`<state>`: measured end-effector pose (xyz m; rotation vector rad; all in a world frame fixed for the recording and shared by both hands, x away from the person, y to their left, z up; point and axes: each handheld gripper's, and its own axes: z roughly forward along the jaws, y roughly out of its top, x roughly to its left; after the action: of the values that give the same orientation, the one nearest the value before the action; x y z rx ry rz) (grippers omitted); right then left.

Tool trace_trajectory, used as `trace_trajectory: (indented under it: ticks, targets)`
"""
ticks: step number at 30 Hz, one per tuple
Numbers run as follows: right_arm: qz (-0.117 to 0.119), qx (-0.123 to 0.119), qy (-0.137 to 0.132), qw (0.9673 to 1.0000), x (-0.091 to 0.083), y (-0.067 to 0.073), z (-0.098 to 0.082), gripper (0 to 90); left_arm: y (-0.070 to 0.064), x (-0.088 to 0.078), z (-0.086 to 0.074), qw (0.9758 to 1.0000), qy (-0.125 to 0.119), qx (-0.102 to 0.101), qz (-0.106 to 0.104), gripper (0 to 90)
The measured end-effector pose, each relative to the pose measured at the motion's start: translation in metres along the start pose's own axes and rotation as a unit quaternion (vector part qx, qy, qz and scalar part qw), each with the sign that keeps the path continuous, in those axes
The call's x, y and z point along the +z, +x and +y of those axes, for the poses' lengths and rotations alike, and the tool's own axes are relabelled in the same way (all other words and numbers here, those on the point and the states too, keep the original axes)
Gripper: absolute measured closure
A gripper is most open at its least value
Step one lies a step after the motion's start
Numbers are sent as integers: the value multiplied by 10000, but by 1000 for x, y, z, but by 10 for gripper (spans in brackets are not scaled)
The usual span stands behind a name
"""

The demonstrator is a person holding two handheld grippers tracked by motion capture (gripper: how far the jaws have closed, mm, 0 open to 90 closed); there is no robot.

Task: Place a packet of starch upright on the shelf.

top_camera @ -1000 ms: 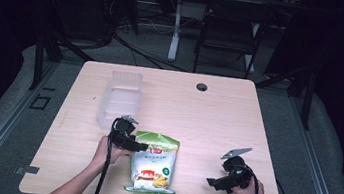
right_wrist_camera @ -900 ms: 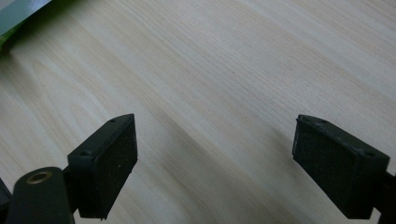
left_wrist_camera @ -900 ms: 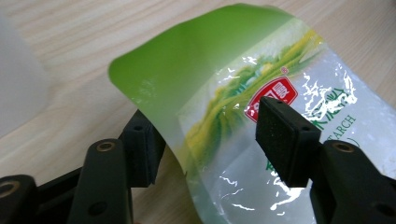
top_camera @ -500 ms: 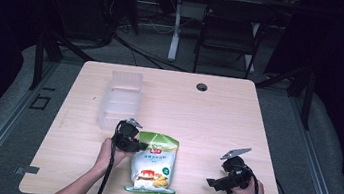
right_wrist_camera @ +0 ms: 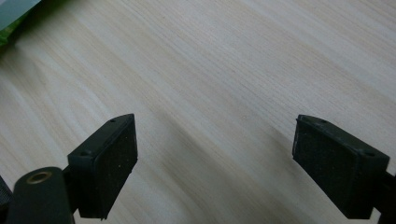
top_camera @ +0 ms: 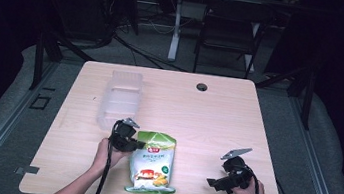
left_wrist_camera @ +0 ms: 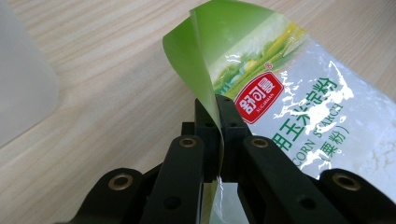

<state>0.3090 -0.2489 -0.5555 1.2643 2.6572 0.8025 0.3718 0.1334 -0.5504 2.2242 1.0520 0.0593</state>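
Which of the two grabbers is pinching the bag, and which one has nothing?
The left gripper is pinching the green top corner of the corn starch bag, jaws shut on it. The right gripper holds nothing, its jaws wide apart above the bare wooden table.

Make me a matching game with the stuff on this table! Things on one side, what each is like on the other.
Things:
1. left tool
2. right tool
3. corn starch bag
4. clear plastic box

What it is like:
A. open, with bare table between its pads
B. see-through, at the far left of the table
C. green and white, with a red label
D. shut on the bag's edge

Pairs: 1-D, 2-A, 3-C, 4-B
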Motion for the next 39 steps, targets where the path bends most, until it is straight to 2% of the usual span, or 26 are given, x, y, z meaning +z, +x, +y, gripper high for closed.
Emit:
trace_trajectory:
  ticks: [4, 8, 9, 14, 18, 23, 26, 29, 32, 37, 39]
  targets:
    - [5, 16, -6, 10000, 0, -1, 0, 135, 2, -4, -2, 10000, -23, 41, 74, 893]
    - [-2, 8, 3, 10000, -1, -1, -1, 135, 3, -7, -3, 9997, -160, 64, 185, 895]
    - [-11, 13, 0, 10000, -1, -1, -1, 135, 4, -9, -3, 9998, -147, 98, 116, 896]
    - [-2, 16, 7, 10000, 0, -1, -1, 135, 1, -17, -2, 9993, -347, 105, 108, 898]
    - [-25, 0, 31, 10000, 0, -2, -1, 135, -2, -24, 0, 9987, -455, 189, 93, 898]
    - [-15, 5, 19, 10000, 0, -2, -1, 135, -1, -35, 1, 9984, -477, 300, 47, 897]
    - [-20, 0, 17, 10000, 0, -2, -1, 135, -1, -38, 1, 9981, -527, 295, 78, 897]
    - [-19, 13, 13, 10000, 0, -2, -1, 135, 0, -43, 1, 9977, -610, 290, 35, 898]
    - [1, 32, -3, 10000, 1, -2, -1, 135, 0, -52, 3, 9972, -672, 295, -145, 898]
    - [9, 57, -26, 10000, 1, -2, -1, 135, -2, -60, 4, 9965, -750, 327, -162, 898]
    - [9, 59, -24, 10000, 1, -2, -1, 135, -1, -62, 4, 9964, -750, 314, -232, 898]
